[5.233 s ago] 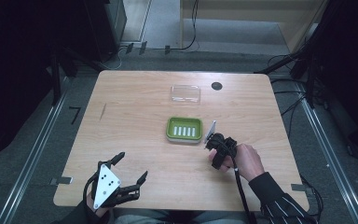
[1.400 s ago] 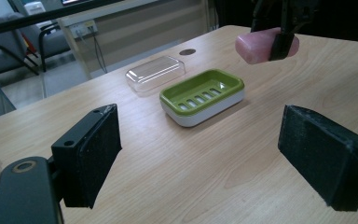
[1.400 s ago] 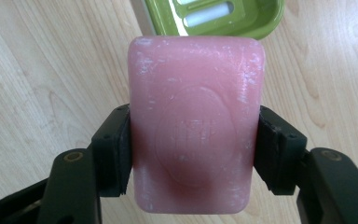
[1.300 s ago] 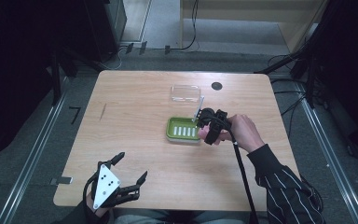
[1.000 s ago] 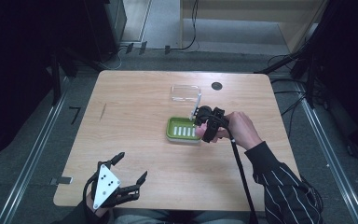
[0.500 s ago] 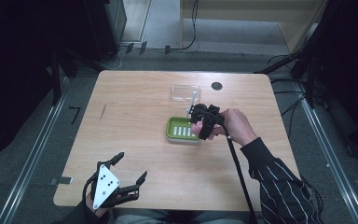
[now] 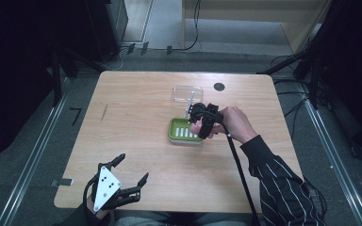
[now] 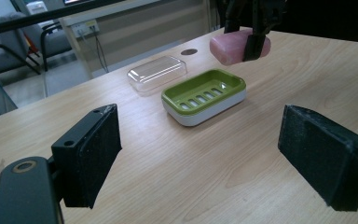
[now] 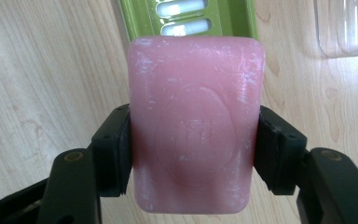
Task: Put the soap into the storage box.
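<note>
A pink bar of soap (image 9: 196,121) is clamped by its two long sides in my right gripper (image 9: 193,149), whose jaws are shut on it. In the left gripper view the soap (image 8: 239,45) hangs in the air just beyond the right end of the green soap dish (image 8: 204,94). From above, the right gripper (image 7: 202,120) hovers over the right end of the dish (image 7: 181,133). My left gripper (image 7: 122,181) rests at the table's near left edge, open, nothing between its pads (image 8: 95,151).
A clear plastic lid (image 7: 187,93) lies flat behind the dish, also seen as the lid (image 8: 157,73). A small round dark hole (image 7: 219,86) sits in the table to its right. The right gripper's cable (image 7: 238,165) runs back along the forearm.
The right gripper has carried the soap from the table's near right up and back, to above the right end of the dish. The left gripper has stayed put.
</note>
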The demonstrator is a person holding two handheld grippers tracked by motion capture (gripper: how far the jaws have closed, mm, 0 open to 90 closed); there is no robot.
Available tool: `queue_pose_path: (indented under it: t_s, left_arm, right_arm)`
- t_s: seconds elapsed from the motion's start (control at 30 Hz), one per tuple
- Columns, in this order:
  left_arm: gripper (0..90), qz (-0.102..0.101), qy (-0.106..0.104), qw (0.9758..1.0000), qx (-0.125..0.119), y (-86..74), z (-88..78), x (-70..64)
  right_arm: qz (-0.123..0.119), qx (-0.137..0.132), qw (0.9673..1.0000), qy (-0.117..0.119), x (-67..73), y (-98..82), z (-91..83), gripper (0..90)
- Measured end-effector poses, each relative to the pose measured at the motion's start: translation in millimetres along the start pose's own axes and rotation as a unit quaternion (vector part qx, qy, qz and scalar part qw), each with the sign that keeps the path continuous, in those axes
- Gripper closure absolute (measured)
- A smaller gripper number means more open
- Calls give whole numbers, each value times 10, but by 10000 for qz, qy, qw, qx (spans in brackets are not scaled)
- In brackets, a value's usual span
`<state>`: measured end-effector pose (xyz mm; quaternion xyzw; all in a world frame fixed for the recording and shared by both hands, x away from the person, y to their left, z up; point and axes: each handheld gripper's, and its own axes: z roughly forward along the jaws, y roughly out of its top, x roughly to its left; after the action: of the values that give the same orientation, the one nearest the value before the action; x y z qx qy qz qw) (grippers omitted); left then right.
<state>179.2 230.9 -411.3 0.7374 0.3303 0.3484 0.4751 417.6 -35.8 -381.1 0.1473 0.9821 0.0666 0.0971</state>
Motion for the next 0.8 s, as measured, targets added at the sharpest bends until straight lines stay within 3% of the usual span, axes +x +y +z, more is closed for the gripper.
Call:
queue_pose_path:
  t_s: [0.8]
  left_arm:
    - [137,-39,29,10000,-15,-8,-15,-1]
  right_arm:
    - [-322,-18,9995,49,-47,207,113,388]
